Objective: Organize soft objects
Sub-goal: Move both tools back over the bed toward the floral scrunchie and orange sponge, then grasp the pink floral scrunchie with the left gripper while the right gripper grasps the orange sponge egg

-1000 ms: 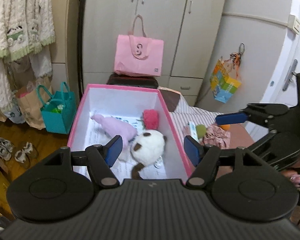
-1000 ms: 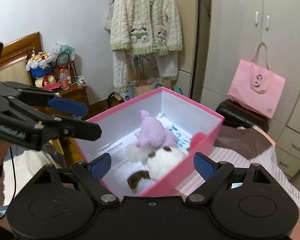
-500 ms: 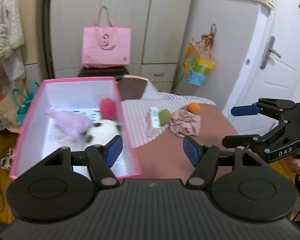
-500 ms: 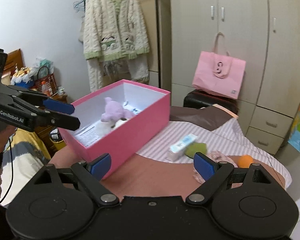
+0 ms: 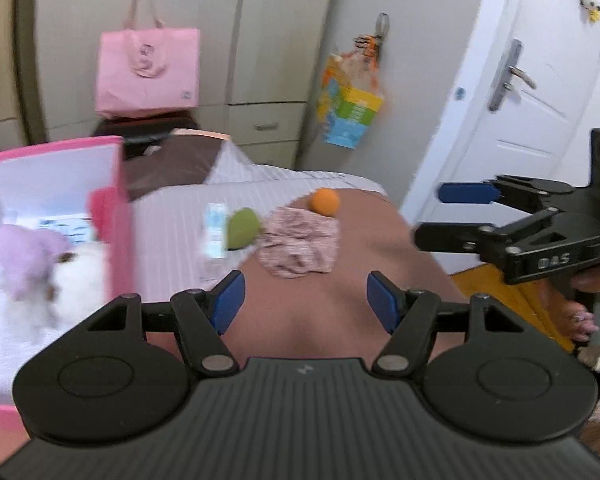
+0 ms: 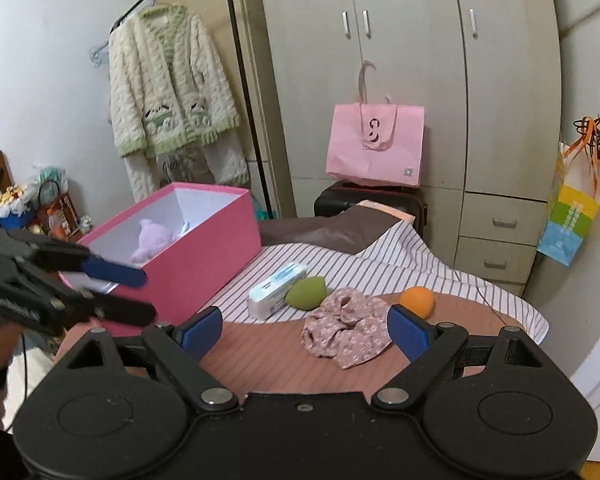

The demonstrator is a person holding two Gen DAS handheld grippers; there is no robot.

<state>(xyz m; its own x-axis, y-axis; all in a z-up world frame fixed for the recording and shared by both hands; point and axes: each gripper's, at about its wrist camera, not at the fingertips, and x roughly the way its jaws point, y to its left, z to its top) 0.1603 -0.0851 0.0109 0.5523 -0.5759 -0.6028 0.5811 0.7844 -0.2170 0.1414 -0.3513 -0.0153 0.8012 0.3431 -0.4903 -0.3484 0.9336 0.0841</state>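
Note:
A pink box [image 6: 204, 256] stands on the bed at the left and holds a purple plush [image 6: 152, 238] and a white plush [image 5: 82, 276]. On the bed lie a floral pink cloth [image 6: 346, 330], a green sponge [image 6: 306, 293], an orange ball [image 6: 418, 301] and a white-blue packet [image 6: 278, 289]. My left gripper [image 5: 305, 306] is open and empty, above the bed in front of the cloth [image 5: 298, 247]. My right gripper [image 6: 305, 332] is open and empty, near the cloth.
A pink tote bag [image 6: 374, 146] sits on a dark case by the wardrobe. A colourful bag [image 6: 570, 220] hangs at the right. A cream cardigan [image 6: 172, 92] hangs at the left. A white door [image 5: 540, 92] is right of the bed.
Both grippers have swung right, away from the box and toward the loose items on the bed. Both stay open and empty.

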